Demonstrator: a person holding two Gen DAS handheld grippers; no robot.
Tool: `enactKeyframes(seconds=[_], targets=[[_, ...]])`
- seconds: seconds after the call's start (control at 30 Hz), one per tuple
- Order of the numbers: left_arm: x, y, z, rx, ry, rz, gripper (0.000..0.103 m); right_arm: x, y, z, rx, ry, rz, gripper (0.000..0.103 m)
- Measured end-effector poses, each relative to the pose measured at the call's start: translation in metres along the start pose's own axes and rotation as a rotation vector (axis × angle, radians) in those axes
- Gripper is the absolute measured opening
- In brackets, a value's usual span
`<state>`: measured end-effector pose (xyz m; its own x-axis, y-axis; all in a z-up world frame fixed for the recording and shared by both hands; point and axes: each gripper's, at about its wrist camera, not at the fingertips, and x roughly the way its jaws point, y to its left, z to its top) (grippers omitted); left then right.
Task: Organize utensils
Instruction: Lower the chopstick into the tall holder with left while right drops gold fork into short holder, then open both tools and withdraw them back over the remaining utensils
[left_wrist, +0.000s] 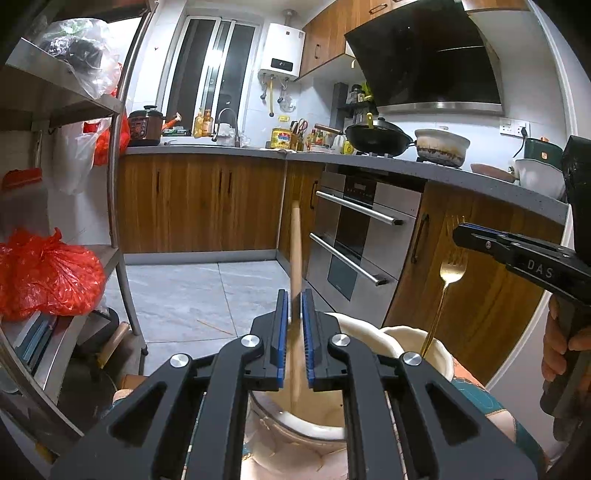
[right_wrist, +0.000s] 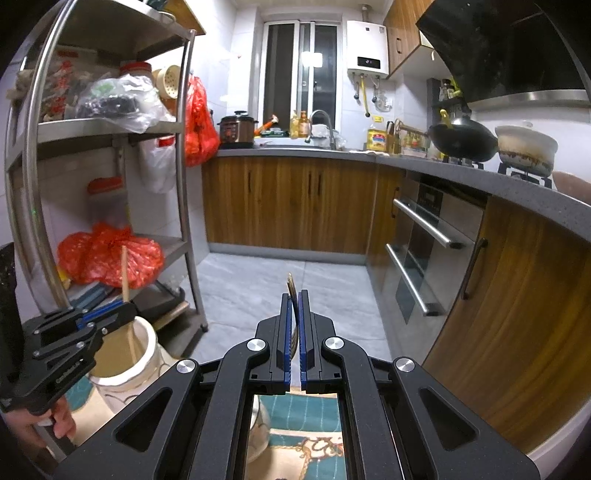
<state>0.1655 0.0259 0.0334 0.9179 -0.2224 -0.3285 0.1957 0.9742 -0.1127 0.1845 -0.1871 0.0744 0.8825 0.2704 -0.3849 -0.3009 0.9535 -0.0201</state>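
Note:
My left gripper (left_wrist: 294, 306) is shut on a pale wooden utensil handle (left_wrist: 295, 251) that stands upright in a white ceramic holder (left_wrist: 295, 432) below it. My right gripper (right_wrist: 294, 306) is shut on a gold fork (right_wrist: 292, 295), seen edge-on between the blue pads. In the left wrist view the gold fork (left_wrist: 451, 269) stands tines up in a second white holder (left_wrist: 439, 350), with the right gripper (left_wrist: 480, 240) closed around its head. In the right wrist view the left gripper (right_wrist: 122, 314) holds the wooden handle (right_wrist: 125, 273) over the white holder (right_wrist: 125, 373).
The holders stand on a teal patterned cloth (right_wrist: 295, 424). A steel shelf rack (right_wrist: 110, 129) with red bags (right_wrist: 107, 254) stands to the left. Wooden cabinets and a built-in oven (right_wrist: 424, 251) line the right; a wok (left_wrist: 376, 138) and a pot (left_wrist: 441, 146) sit on the stove.

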Motion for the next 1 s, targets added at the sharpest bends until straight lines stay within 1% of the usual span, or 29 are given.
enactKeyframes(seconds=[0.03,0.07,0.1,0.13,0.17,0.23,0.27,0.3,0.33,0.37,0.4,0.43,0.47,0.5,0.53,0.6,0.8,1.0], targets=[[-0.001,0.000,0.001,0.003,-0.001,0.004,0.011,0.000,0.000,0.000,0.000,-0.001,0.000,0.005],[-0.002,-0.001,0.002,0.005,-0.004,0.008,0.017,0.001,0.001,0.000,0.001,0.000,0.001,0.008],[-0.005,0.000,0.003,0.008,-0.011,0.017,0.021,0.000,0.000,0.000,0.002,0.003,0.006,0.016],[-0.007,0.001,0.004,0.010,-0.015,0.024,0.029,0.001,0.000,-0.001,0.005,0.005,0.010,0.028],[-0.010,0.001,0.005,0.010,-0.021,0.030,0.033,0.002,0.000,-0.001,0.009,0.002,0.015,0.031],[-0.014,0.003,0.006,0.007,-0.023,0.036,0.037,0.002,0.001,-0.002,0.009,-0.008,0.018,0.038],[-0.016,0.004,0.007,0.003,-0.024,0.037,0.041,0.001,0.001,-0.002,0.010,-0.010,0.021,0.041],[-0.020,0.005,0.008,-0.002,-0.025,0.038,0.045,-0.001,0.000,-0.003,0.018,-0.016,0.028,0.050],[-0.023,0.006,0.008,-0.005,-0.028,0.040,0.054,-0.004,-0.001,-0.003,0.025,-0.022,0.032,0.061],[-0.027,0.006,0.009,-0.006,-0.033,0.044,0.061,-0.008,-0.003,-0.004,0.036,-0.038,0.036,0.066],[-0.031,0.007,0.009,-0.007,-0.039,0.044,0.064,-0.012,-0.005,-0.004,0.042,-0.049,0.035,0.074],[-0.035,0.006,0.010,-0.007,-0.043,0.043,0.072,-0.016,-0.006,-0.005,0.048,-0.061,0.036,0.083],[-0.038,0.006,0.010,-0.008,-0.045,0.044,0.083,-0.021,-0.008,-0.006,0.054,-0.072,0.039,0.088],[-0.043,0.006,0.011,-0.008,-0.046,0.048,0.089,-0.027,-0.010,-0.007,0.066,-0.085,0.046,0.096],[-0.046,0.005,0.011,-0.009,-0.050,0.049,0.098,-0.032,-0.012,-0.007,0.078,-0.096,0.053,0.098],[-0.053,0.003,0.012,-0.008,-0.053,0.043,0.098,-0.043,-0.018,-0.010,0.104,-0.119,0.064,0.098],[-0.073,-0.010,0.012,0.046,-0.043,0.064,0.098,-0.066,-0.030,-0.021,0.157,-0.132,0.032,0.098],[-0.093,-0.021,0.004,0.052,-0.026,0.048,0.098,-0.090,-0.032,-0.040,0.156,-0.141,0.002,0.098]])
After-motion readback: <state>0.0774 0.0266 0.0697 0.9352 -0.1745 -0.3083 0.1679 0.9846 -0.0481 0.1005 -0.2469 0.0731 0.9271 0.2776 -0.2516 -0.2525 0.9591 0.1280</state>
